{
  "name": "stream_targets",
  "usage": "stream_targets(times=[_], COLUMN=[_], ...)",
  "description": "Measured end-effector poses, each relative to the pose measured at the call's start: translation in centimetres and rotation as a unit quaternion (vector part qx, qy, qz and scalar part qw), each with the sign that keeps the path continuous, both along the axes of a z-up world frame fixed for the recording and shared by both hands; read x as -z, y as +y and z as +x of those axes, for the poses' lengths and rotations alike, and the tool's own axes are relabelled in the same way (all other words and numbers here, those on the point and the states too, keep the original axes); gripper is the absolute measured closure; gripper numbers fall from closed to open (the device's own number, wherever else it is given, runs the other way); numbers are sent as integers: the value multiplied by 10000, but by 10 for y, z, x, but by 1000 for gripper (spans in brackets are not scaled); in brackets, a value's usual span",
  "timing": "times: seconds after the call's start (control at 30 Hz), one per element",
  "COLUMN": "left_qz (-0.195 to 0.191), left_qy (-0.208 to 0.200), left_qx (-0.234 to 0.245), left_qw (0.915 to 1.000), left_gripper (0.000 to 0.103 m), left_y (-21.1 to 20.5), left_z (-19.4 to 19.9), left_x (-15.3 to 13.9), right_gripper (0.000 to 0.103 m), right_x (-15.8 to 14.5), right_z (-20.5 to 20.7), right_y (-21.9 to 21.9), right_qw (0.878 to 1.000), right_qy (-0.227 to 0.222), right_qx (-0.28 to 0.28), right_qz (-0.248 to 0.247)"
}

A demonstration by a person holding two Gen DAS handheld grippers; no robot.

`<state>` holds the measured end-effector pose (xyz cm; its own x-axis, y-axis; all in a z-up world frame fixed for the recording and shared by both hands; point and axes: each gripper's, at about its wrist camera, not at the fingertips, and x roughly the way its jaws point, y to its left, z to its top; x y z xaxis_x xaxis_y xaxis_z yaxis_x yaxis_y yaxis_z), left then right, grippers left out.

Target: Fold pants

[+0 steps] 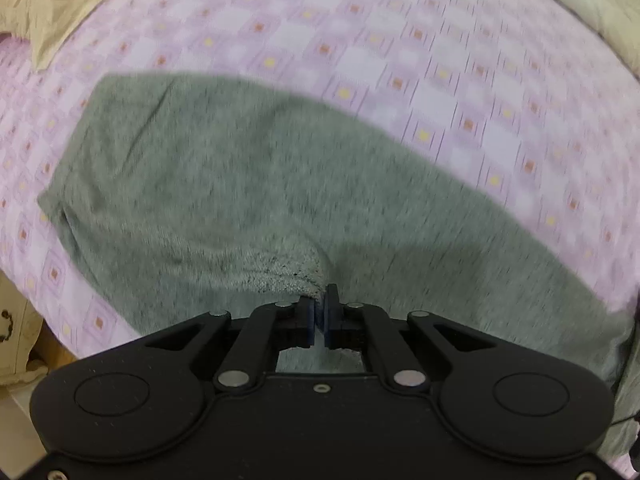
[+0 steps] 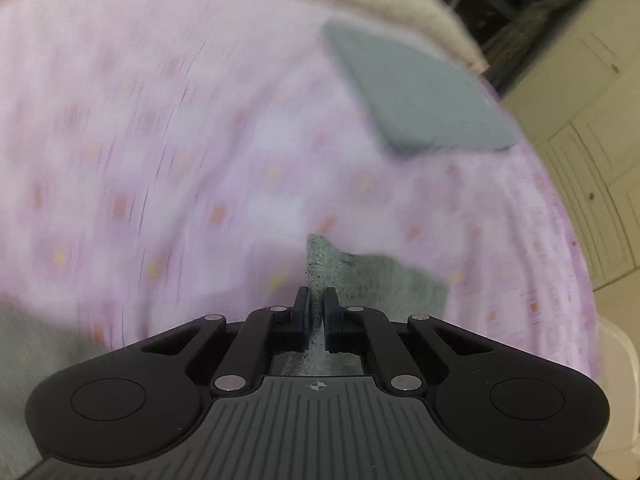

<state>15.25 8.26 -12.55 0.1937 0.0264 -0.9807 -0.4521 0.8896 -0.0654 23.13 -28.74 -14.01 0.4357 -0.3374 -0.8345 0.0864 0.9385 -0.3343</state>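
Grey-green pants point(image 1: 224, 184) lie spread across a pink patterned bed sheet point(image 1: 400, 60). My left gripper point(image 1: 320, 300) is shut on an edge of the pants, which bunches up at its fingertips. In the right wrist view my right gripper point(image 2: 316, 300) is shut on another edge of the pants point(image 2: 360, 276), held above the sheet point(image 2: 160, 140). Both views are blurred by motion.
A folded grey cloth point(image 2: 420, 92) lies on the far right part of the bed. A beige blanket point(image 1: 52, 4) sits at the far left and far right corners. A cream cabinet point(image 2: 580, 120) stands past the bed's right edge. A cream drawer front point(image 1: 12, 320) shows at lower left.
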Motion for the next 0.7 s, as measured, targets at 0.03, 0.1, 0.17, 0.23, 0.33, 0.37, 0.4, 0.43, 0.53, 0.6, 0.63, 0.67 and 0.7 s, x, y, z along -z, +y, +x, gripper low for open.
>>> stream_targets(times=[0.03, 0.1, 0.17, 0.23, 0.33, 0.37, 0.4, 0.43, 0.53, 0.6, 0.63, 0.67, 0.7], left_qz=[43, 130, 166, 200, 386, 317, 220, 165, 395, 541, 596, 672, 730], left_qy=[-96, -397, -777, -1156, -1444, -1418, -1323, -1205, -665, -177, 37, 229, 400], left_qx=[28, 89, 153, 227, 349, 366, 355, 342, 436, 464, 479, 522, 560], left_qw=[9999, 9991, 9967, 9928, 9882, 9887, 9903, 9920, 9961, 9973, 9971, 9961, 9949], left_gripper=[98, 98, 98, 98, 98, 98, 98, 98, 98, 98, 98, 98, 98], left_y=[2, 7, 12, 17, 18, 18, 18, 17, 5, -1, -1, -3, -5], left_z=[5, 18, 29, 34, 20, 11, 2, -7, -39, -56, -62, -66, -69], left_x=[-7, -29, -55, -84, -112, -113, -109, -104, -71, -38, -22, -8, 6], right_gripper=[97, 97, 97, 97, 97, 97, 97, 97, 97, 97, 97, 97, 97], right_x=[-19, -62, -105, -137, -151, -146, -137, -125, -67, -23, -8, 3, 8], right_z=[1, 1, -9, -28, -70, -86, -105, -122, -163, -182, -189, -195, -200], right_y=[-10, -34, -56, -76, -98, -103, -106, -106, -114, -115, -115, -116, -117], right_qw=[9995, 9949, 9866, 9770, 9653, 9620, 9605, 9602, 9561, 9594, 9597, 9589, 9584], right_qy=[-254, -839, -1356, -1740, -1900, -1890, -1826, -1695, -976, -360, -159, -38, -32], right_qx=[81, 295, 507, 741, 1209, 1358, 1503, 1631, 2160, 2252, 2265, 2278, 2268], right_qz=[156, 483, 754, 986, 1323, 1425, 1468, 1506, 1724, 1657, 1658, 1693, 1733])
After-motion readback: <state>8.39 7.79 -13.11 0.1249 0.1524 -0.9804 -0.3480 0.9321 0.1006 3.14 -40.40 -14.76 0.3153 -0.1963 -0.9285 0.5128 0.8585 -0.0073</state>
